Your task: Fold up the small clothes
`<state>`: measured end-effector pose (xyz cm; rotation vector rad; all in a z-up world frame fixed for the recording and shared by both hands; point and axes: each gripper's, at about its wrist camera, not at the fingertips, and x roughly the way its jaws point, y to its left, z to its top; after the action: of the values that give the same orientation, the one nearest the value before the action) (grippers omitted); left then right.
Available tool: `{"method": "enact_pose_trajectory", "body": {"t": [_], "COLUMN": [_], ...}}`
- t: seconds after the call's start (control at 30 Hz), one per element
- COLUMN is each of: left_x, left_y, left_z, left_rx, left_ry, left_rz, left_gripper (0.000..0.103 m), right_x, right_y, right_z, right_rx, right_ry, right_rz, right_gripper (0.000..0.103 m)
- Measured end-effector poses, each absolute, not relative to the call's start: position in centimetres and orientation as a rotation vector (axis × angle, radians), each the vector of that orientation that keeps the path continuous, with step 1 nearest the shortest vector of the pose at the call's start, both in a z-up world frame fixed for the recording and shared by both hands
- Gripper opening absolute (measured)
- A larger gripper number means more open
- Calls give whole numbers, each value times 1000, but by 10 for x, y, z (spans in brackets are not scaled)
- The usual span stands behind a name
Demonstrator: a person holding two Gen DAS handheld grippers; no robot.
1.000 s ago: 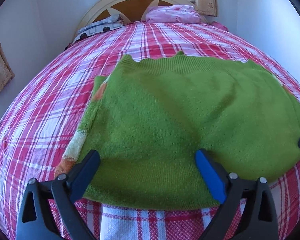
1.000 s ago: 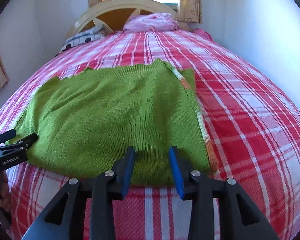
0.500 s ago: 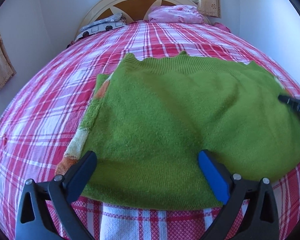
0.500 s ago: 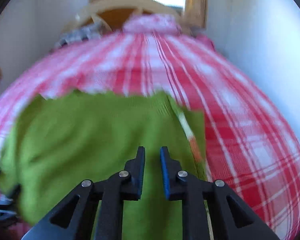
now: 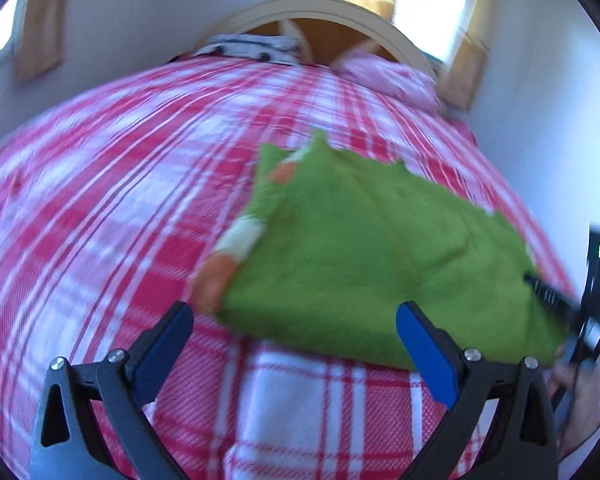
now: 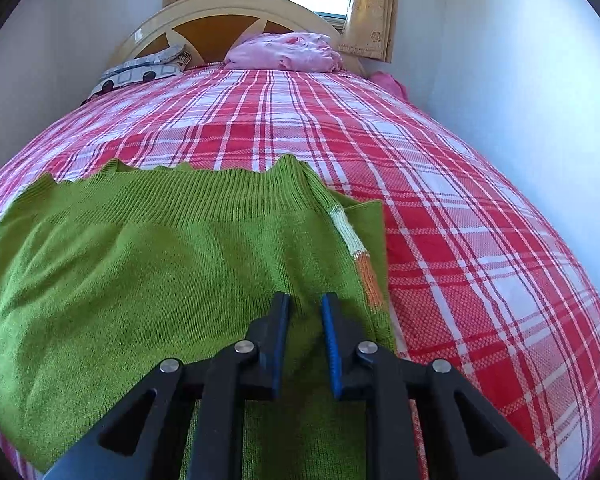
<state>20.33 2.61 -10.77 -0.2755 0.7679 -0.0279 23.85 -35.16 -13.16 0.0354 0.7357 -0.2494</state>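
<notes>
Hovering low over the bed (image 6: 480,208), the right tongs (image 6: 305,312) pointed toward the headboard (image 6: 220,12), jaws nearly closed with a thin gap, above the near right part of the green sweater (image 6: 160,264); whether any knit was pinched between them could not be told. The left tongs (image 5: 296,344) gaped wide and held nothing, tilted above the plaid sheet just short of the sweater's near left corner. The sweater lay spread flat on the bed, a striped sleeve (image 6: 356,252) folded along its right edge. No writing was legible; the left view was blurred.
</notes>
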Motion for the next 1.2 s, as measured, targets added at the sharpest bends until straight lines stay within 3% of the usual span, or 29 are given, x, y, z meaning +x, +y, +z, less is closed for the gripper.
{"method": "enact_pose_trajectory", "body": {"t": [0.17,0.53,0.6,0.77,0.87,1.03,1.07,1.1,1.13,1.2], "left_x": [210,257,266,262,260,256,255,254,254,254], "left_y": [51,25,25,34,37,40,41,41,40,40], "left_z": [-122,-133,-132,-143,-144,-146,-147,-146,-146,-146], "left_rx": [-555,-643,-629,-643,-668,-698,-706,-704,-699,-700], "left_ry": [820,840,832,802,787,764,761,759,758,756], "left_rz": [4,-1,-14,-33,-41,-59,-62,-61,-56,-53], "left_gripper": [90,88,68,39,34,33,33,33,33,33], "right_x": [236,237,237,237,237,232,229,231,237,252], "right_y": [-357,-355,-356,-355,-354,-335,-324,-307,-291,-257], "right_z": [-131,-131,-131,-131,-131,-107,-94,-81,-73,-62], "right_rx": [77,74,72,76,59,-15,-9,4,11,15], "right_ry": [728,728,728,728,730,675,638,619,619,634], "right_rz": [-227,-228,-229,-226,-235,-269,-221,-149,-92,35], "right_gripper": [18,19,19,19,19,23,25,39,63,76]}}
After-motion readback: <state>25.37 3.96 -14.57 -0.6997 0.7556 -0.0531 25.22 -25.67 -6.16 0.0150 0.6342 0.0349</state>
